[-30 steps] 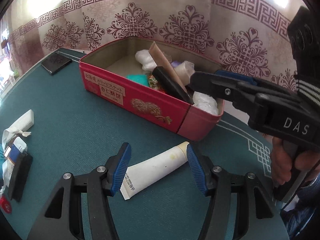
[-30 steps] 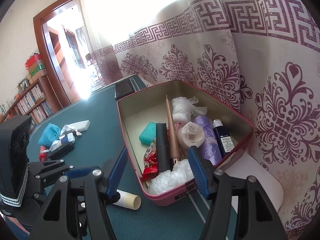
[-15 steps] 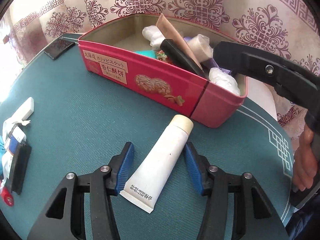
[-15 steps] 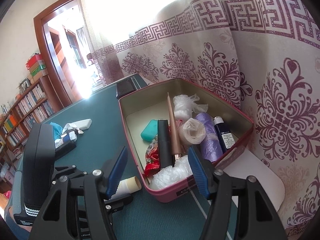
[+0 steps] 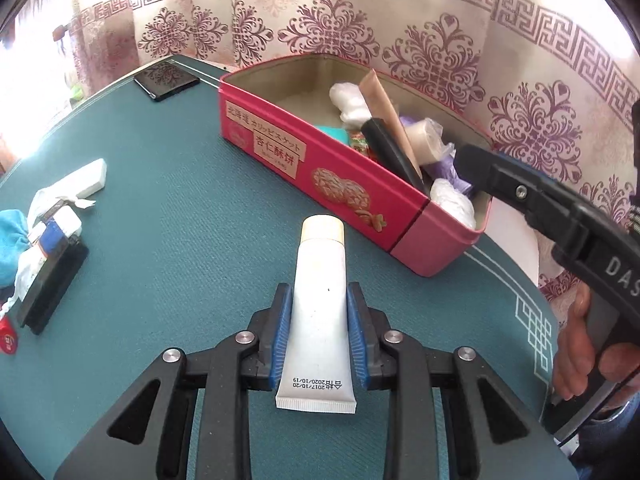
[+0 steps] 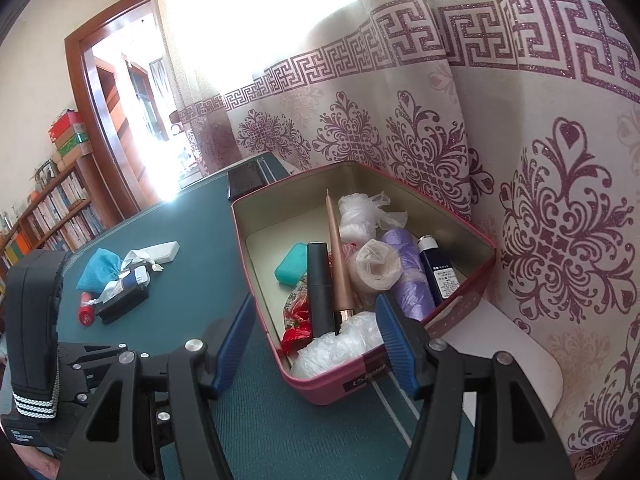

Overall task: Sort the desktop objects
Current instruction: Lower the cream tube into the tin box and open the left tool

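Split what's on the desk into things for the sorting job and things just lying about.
Job in hand:
- white tube, clamped in left gripper
- red tin
- pile of small items at left

Lying about:
- black phone
- patterned curtain

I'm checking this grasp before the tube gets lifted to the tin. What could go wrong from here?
The left gripper has just closed on the soft tube; squeezing might push cream toward the cap. The tin looks crowded, so the tube may perch on top. The right gripper hovers over the tin, risking a bump.
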